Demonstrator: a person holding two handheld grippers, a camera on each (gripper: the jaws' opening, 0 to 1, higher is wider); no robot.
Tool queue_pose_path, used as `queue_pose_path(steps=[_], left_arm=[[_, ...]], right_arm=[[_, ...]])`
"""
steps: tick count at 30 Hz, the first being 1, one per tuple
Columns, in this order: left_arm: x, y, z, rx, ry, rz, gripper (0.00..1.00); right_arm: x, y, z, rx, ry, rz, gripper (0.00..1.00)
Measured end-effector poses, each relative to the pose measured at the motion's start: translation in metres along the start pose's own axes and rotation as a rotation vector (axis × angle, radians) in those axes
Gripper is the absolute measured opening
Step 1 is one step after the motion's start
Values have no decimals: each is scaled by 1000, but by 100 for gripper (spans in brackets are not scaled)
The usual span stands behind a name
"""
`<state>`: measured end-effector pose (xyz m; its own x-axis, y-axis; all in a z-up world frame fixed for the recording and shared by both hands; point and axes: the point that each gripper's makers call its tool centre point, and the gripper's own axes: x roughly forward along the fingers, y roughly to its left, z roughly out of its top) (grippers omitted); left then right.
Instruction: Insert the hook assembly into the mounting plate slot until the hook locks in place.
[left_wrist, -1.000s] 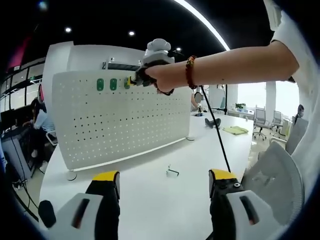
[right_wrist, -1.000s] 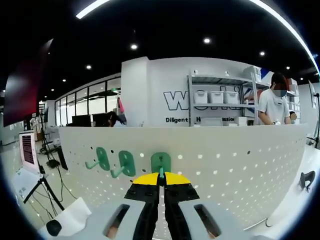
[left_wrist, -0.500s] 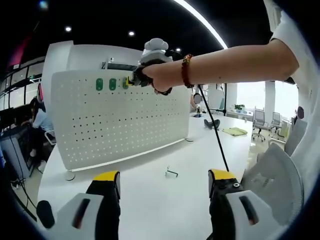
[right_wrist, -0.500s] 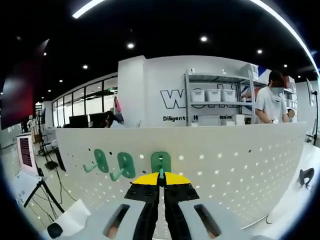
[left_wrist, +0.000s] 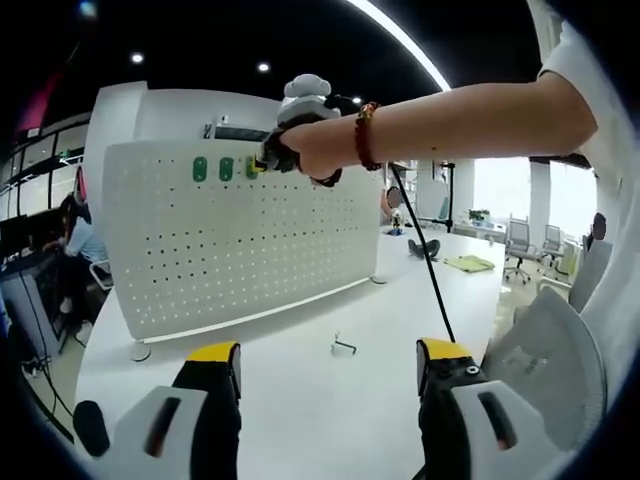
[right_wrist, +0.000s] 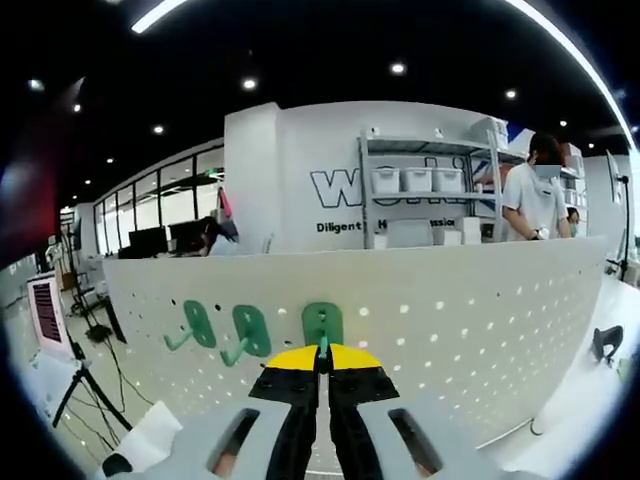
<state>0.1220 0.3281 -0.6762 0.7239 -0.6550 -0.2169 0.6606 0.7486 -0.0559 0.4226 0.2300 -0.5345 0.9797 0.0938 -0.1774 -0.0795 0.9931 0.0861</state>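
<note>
Hook assembly (right_wrist: 322, 325): green, seated against the mounting plate (right_wrist: 480, 330) near its top edge, beside two green hooks (right_wrist: 225, 330) already hung.
Right gripper view: right gripper (right_wrist: 321, 362) is pressed together on the hook's stem, straight ahead of its tips, likely to drive it square into the slot.
Left gripper view: left gripper (left_wrist: 325, 365) is spread wide and carries nothing, low over the table (left_wrist: 300, 400), apparently held back so the plate stays visible.
Spare hook (left_wrist: 345, 345): lying on the table ahead.
</note>
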Motion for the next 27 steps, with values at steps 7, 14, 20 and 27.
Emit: queue_pose_path(steps=[7,14,20,27], left_arm=[[1,0,0,1,-1,0,73],[0,1,0,-2,-1,0,73],[2,-1,2,-1,-3,-2,73],[3,-6,2,7,3,-9,73]], right_arm=[[4,4,-3,-46,28,-10,1],[0,4,-5,-101,29,-1,2],[-2,5,-9,-138,40,25,3],[-7,8,-16,-160,19,61,12]])
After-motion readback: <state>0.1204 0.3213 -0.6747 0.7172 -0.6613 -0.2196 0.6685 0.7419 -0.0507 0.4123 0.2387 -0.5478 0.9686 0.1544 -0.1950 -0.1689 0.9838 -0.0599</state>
